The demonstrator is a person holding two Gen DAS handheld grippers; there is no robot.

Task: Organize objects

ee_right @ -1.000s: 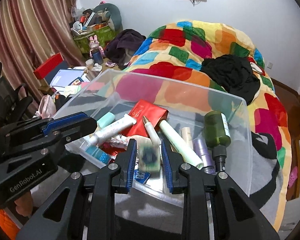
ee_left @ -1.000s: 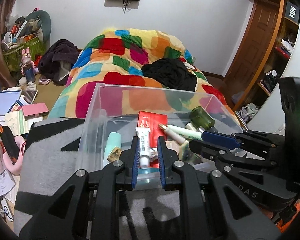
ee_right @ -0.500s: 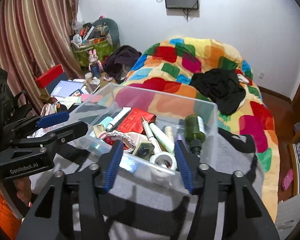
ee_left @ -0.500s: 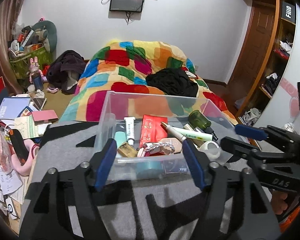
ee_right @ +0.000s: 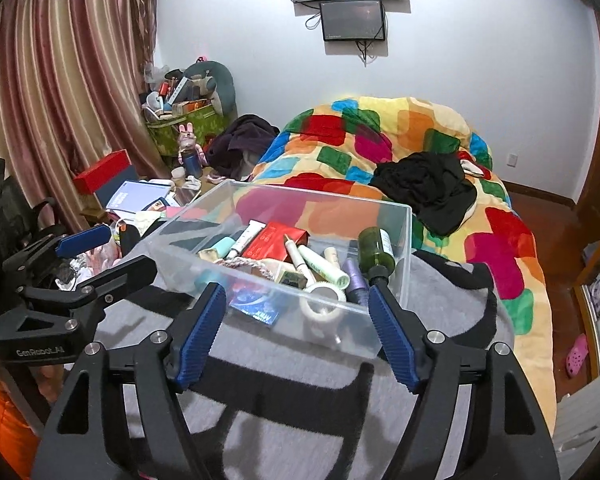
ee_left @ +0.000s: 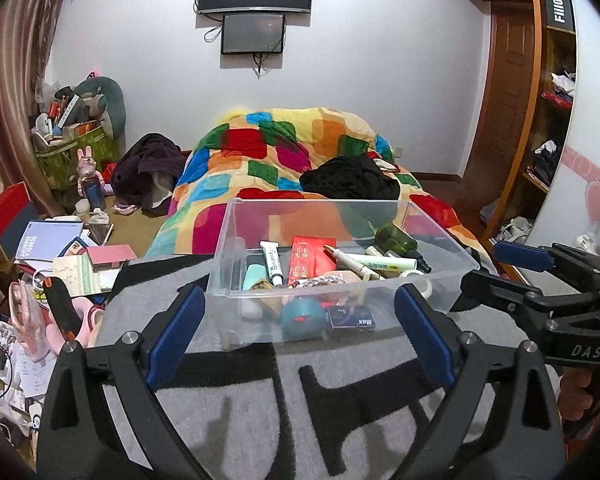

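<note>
Both sets of jaws just opened wide, nothing between them: left gripper [ee_left: 298, 330] and right gripper [ee_right: 294, 330] now back from the clear box [ee_left: 236, 280] on the grey blanket [ee_left: 260, 400]. Tube [ee_left: 271, 266] and small items inside; drop-off likely done.
</note>
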